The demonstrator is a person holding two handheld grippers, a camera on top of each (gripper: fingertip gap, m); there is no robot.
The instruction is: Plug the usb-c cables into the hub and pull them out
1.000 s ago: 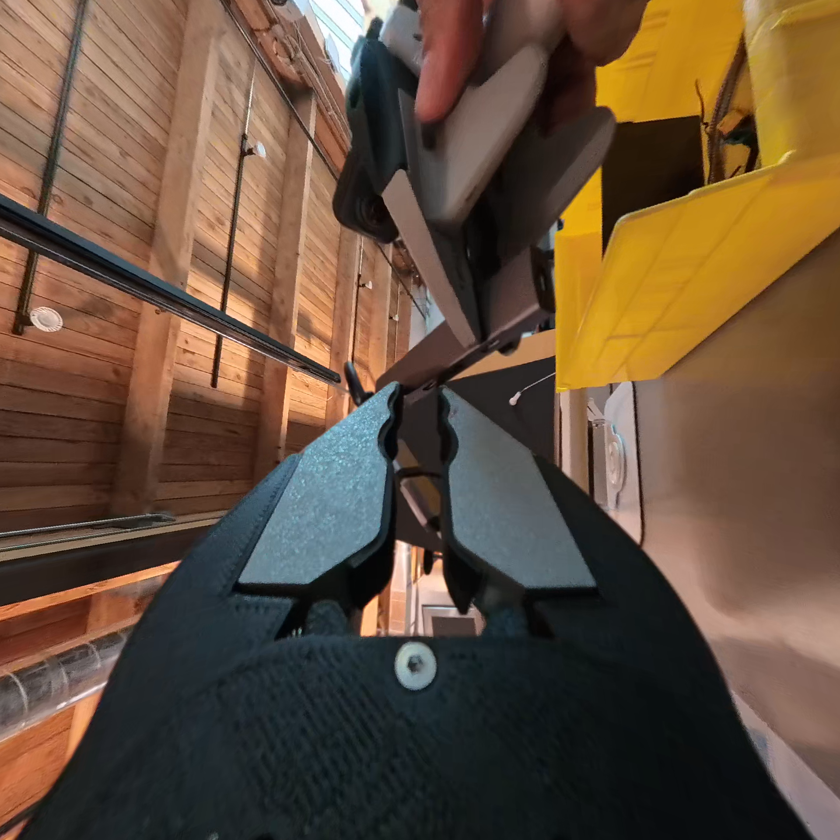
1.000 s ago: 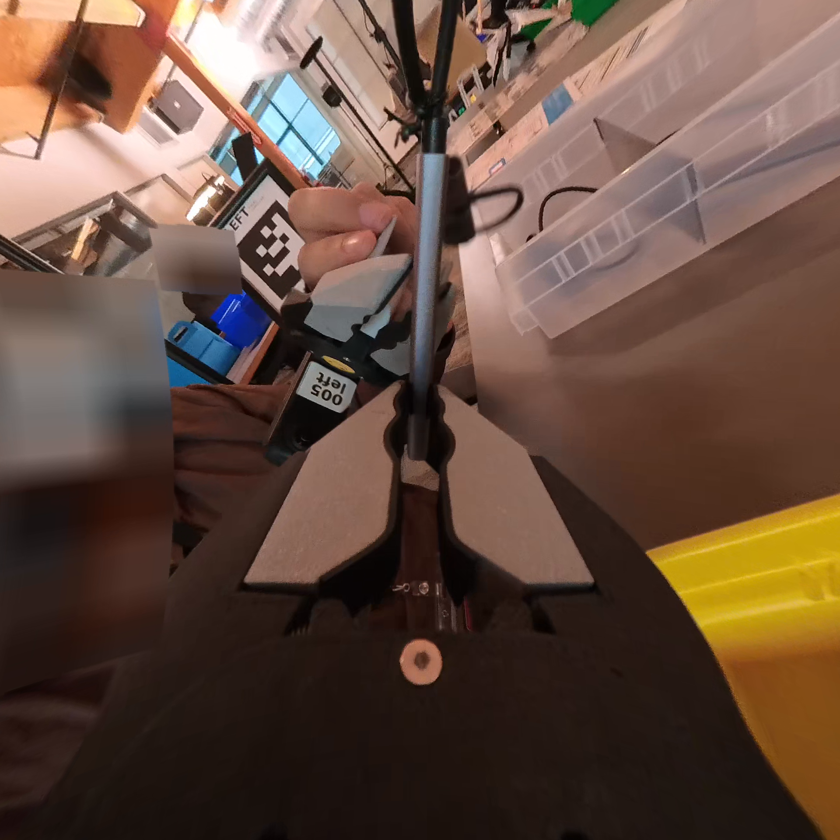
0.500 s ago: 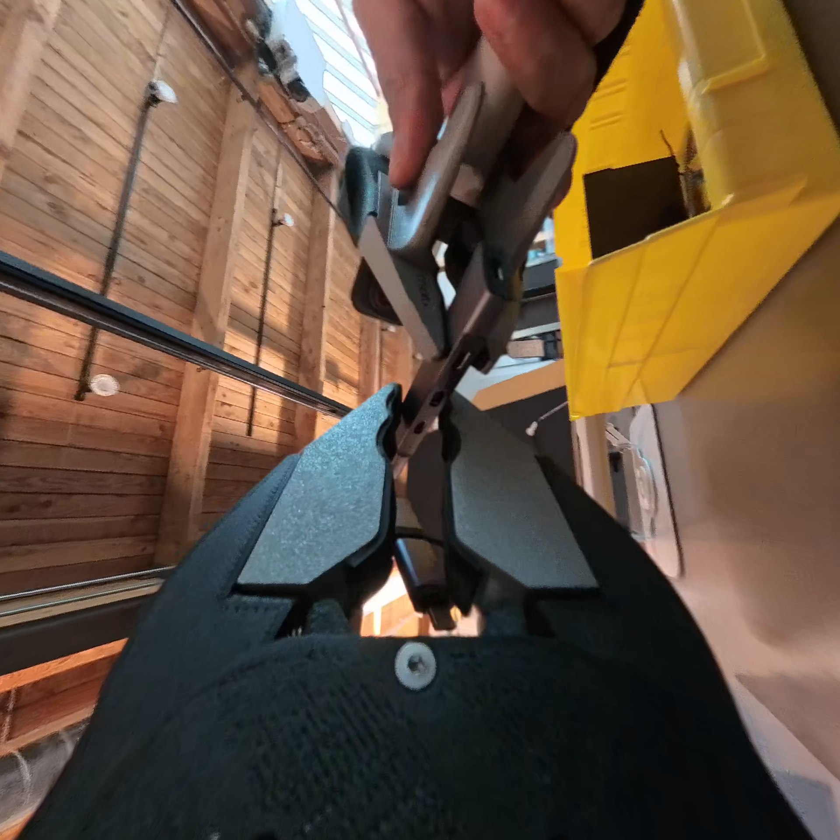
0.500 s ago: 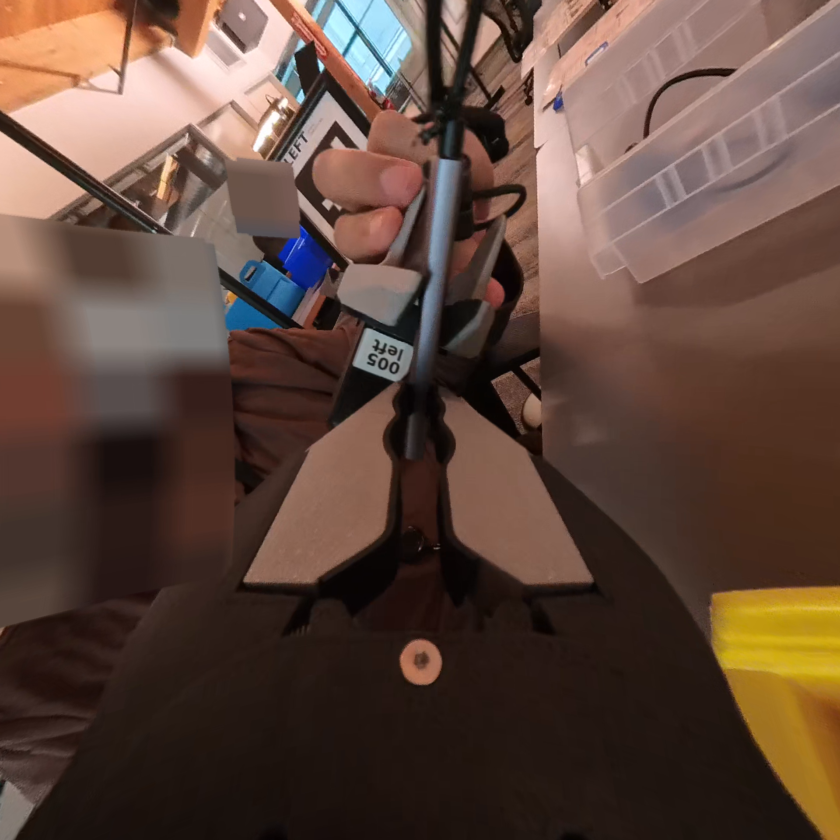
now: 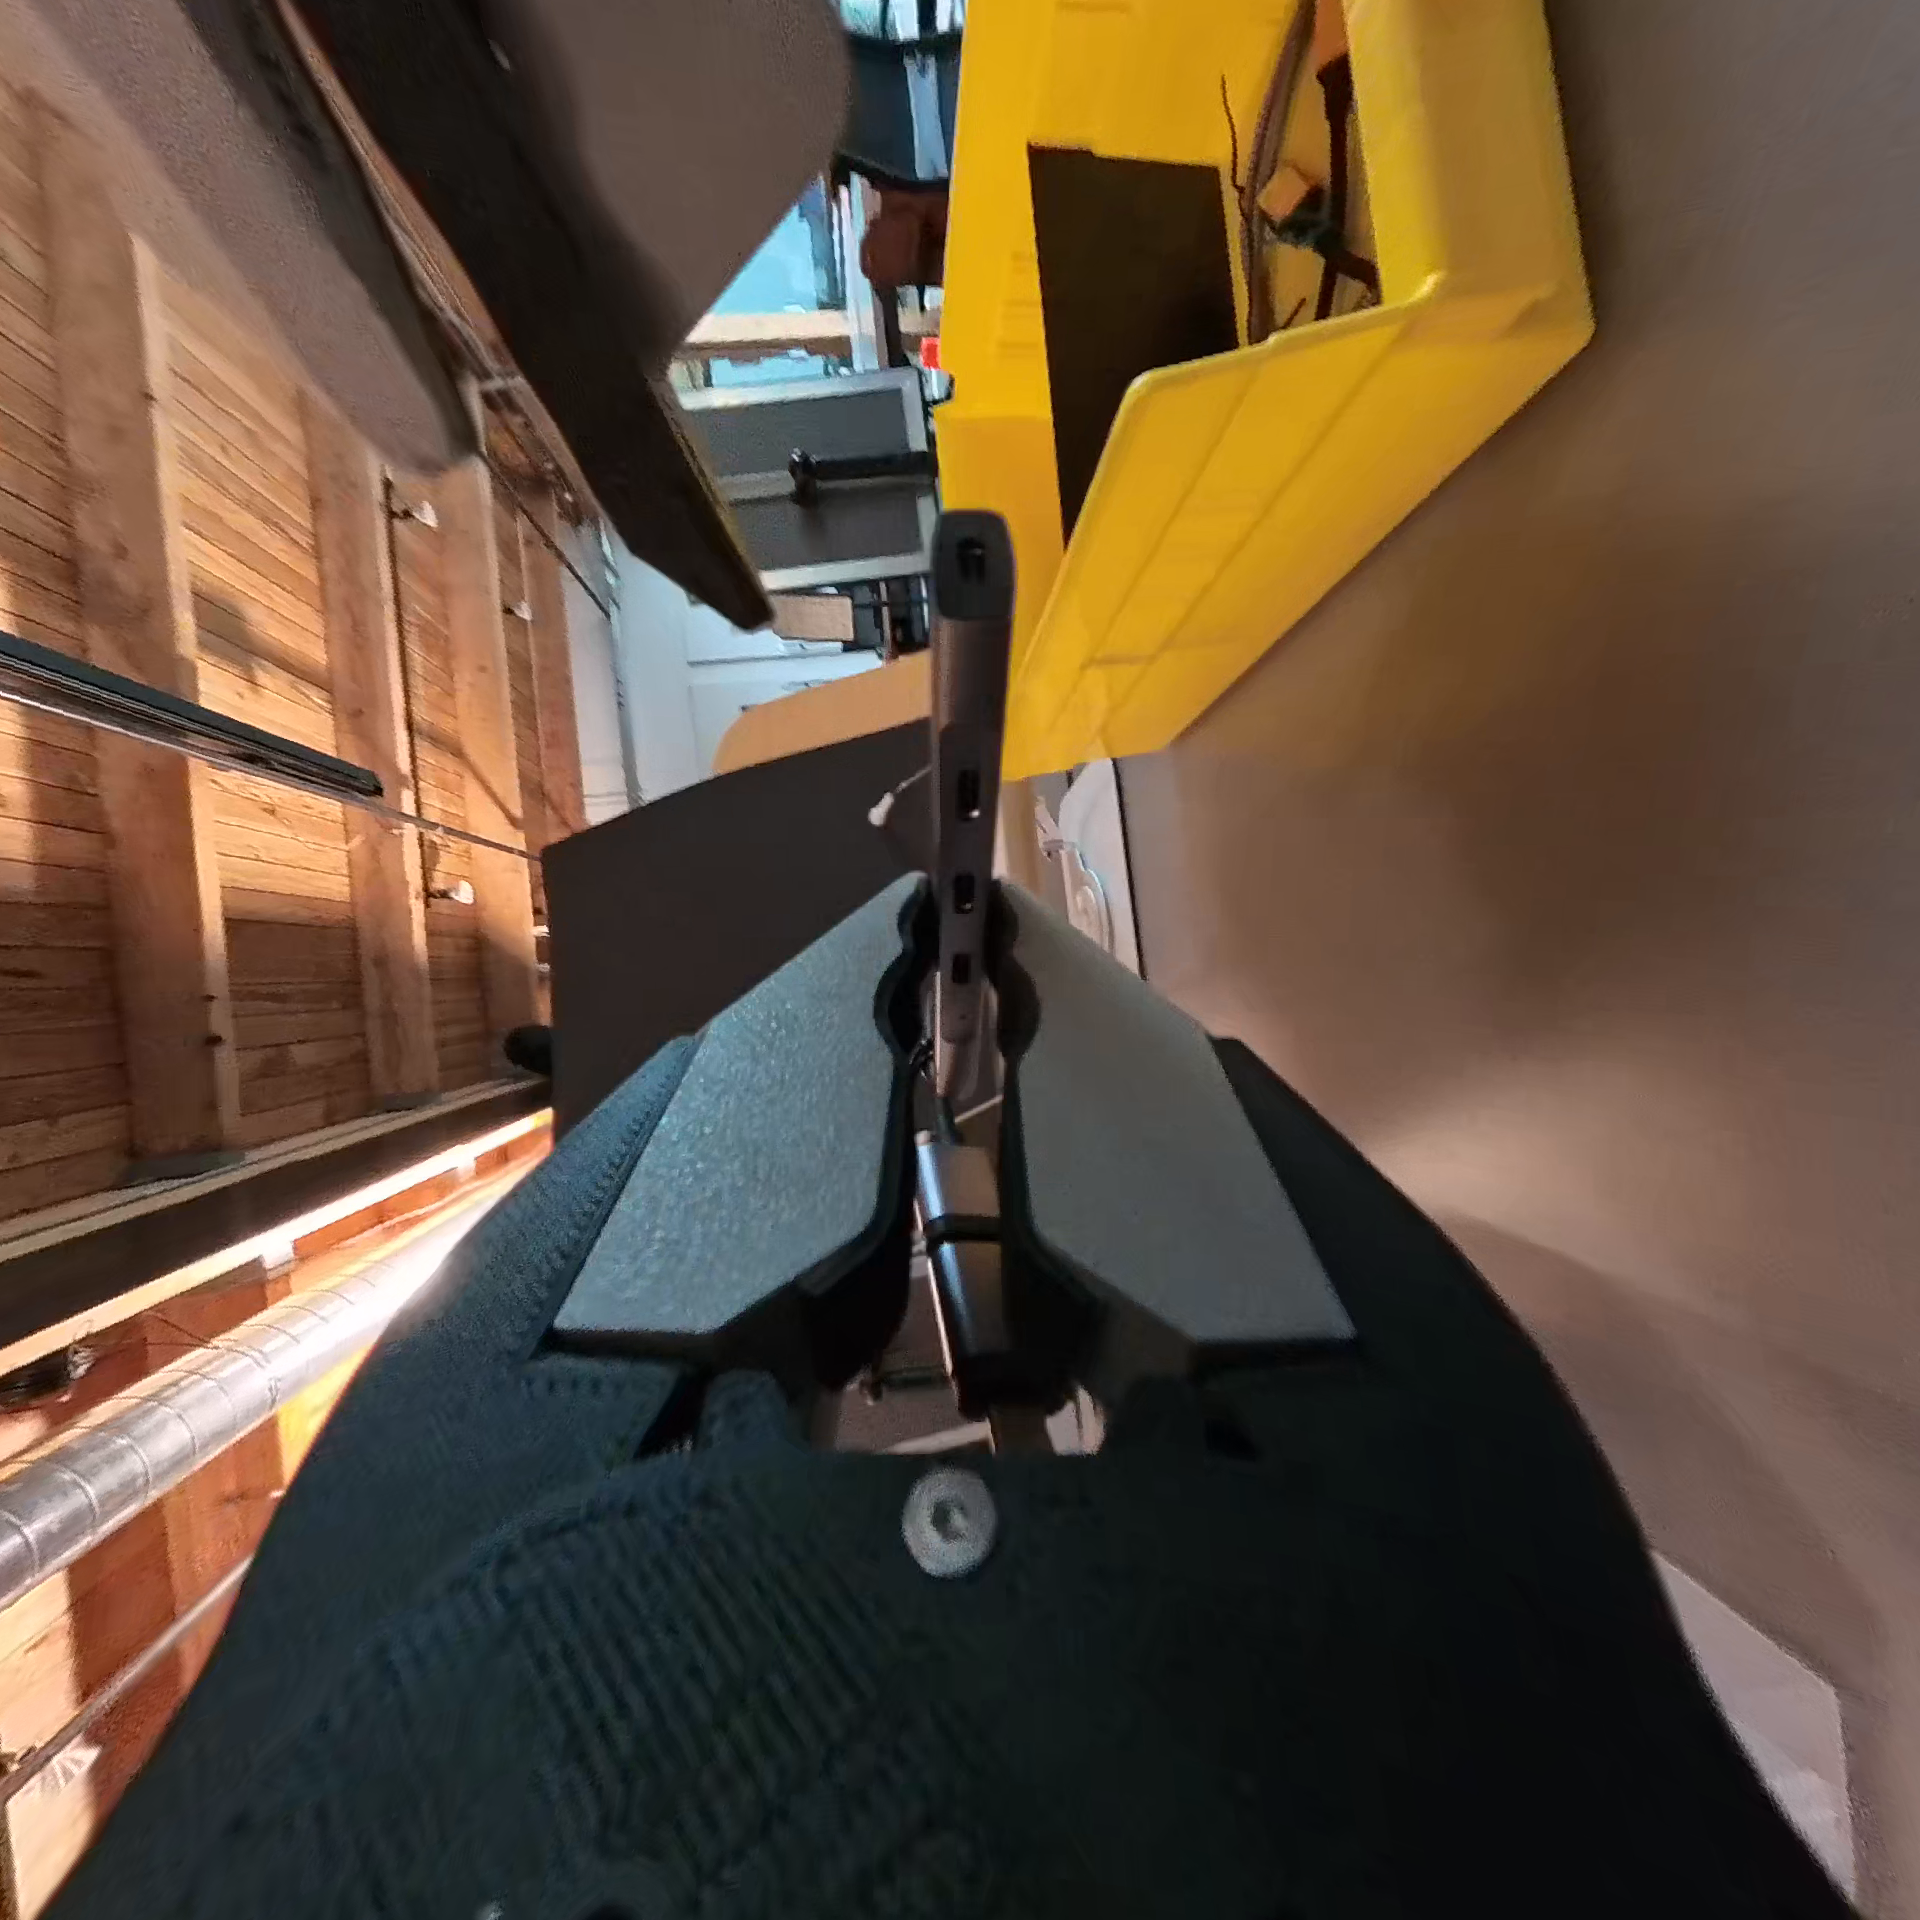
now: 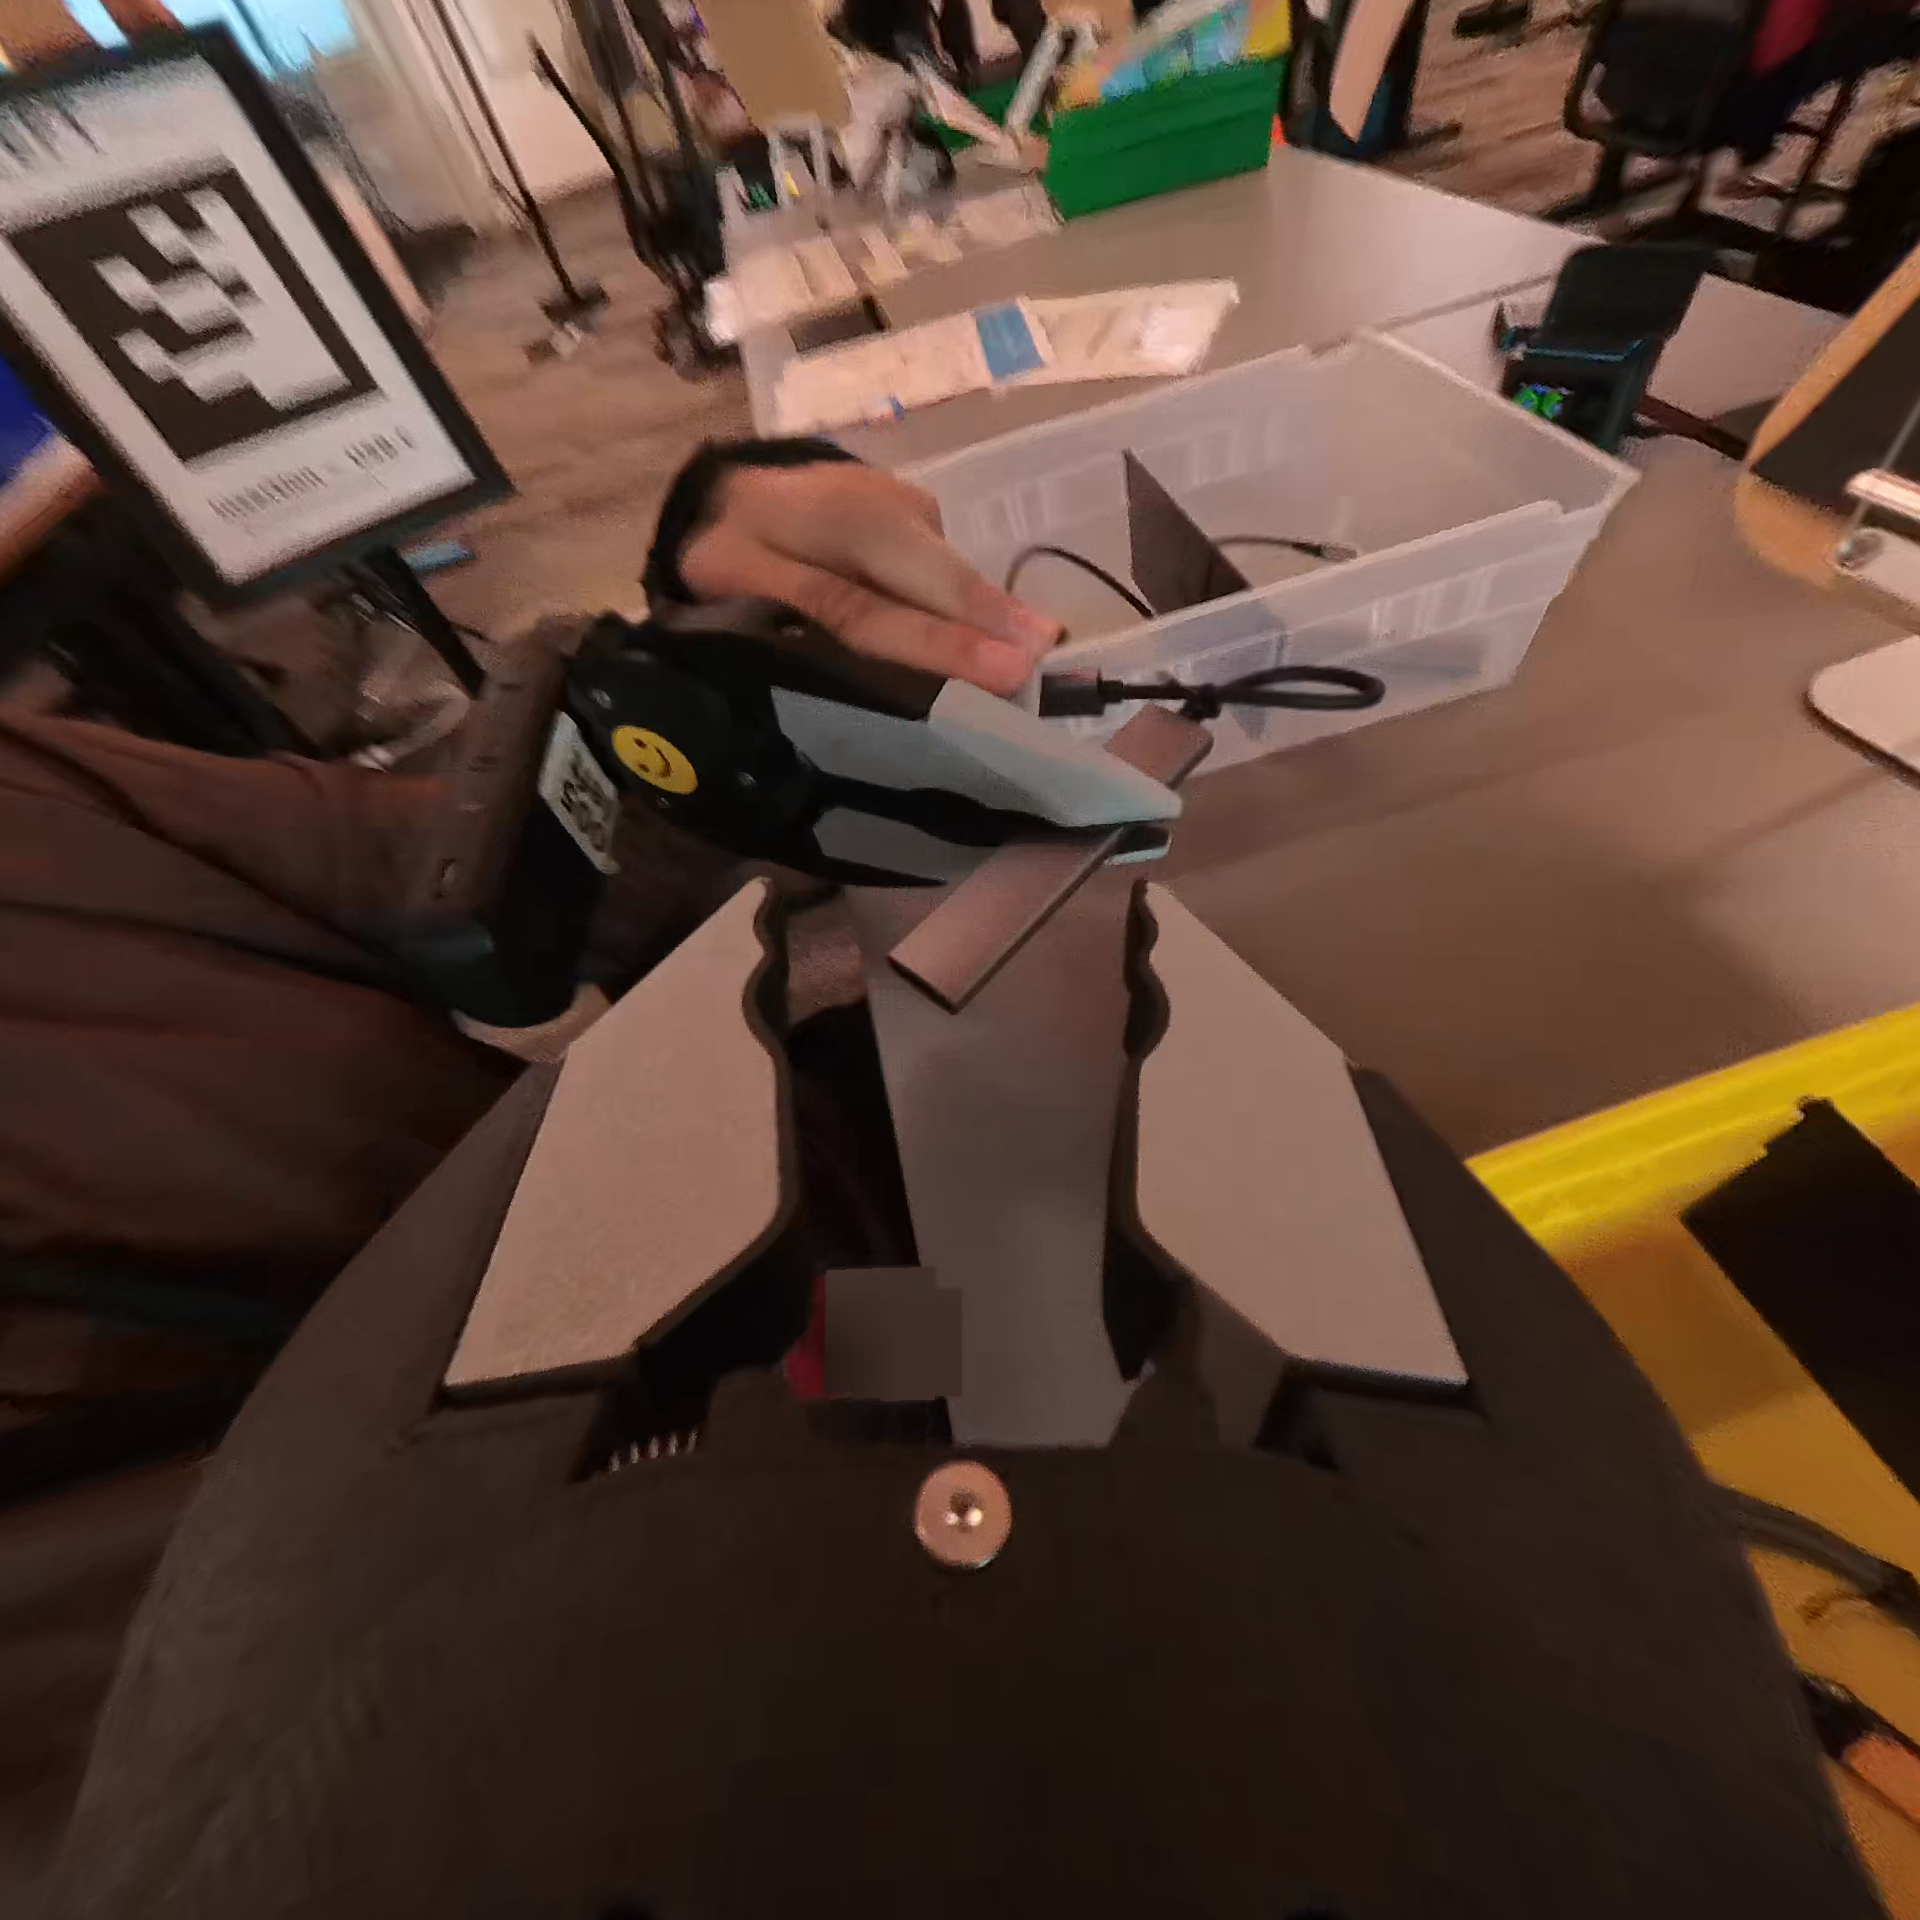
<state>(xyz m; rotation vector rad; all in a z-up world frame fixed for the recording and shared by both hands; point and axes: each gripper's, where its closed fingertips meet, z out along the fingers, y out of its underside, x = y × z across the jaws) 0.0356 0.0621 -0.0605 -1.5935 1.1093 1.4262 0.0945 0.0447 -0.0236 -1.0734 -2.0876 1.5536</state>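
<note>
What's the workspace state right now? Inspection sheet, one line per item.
Surface: grey-brown table, both bins on it.
Job's things: grey hub held edge-on; the side ports in view are empty.
Clutter: yellow bin; clear bin with a divider; papers behind.
Grippers: left gripper shut on the hub; right gripper open, holding nothing.
Cables: hub's short lead looped, plug free; black cable lying in the clear bin.
Surroundings: marker board, green crate, wooden wall.
</note>
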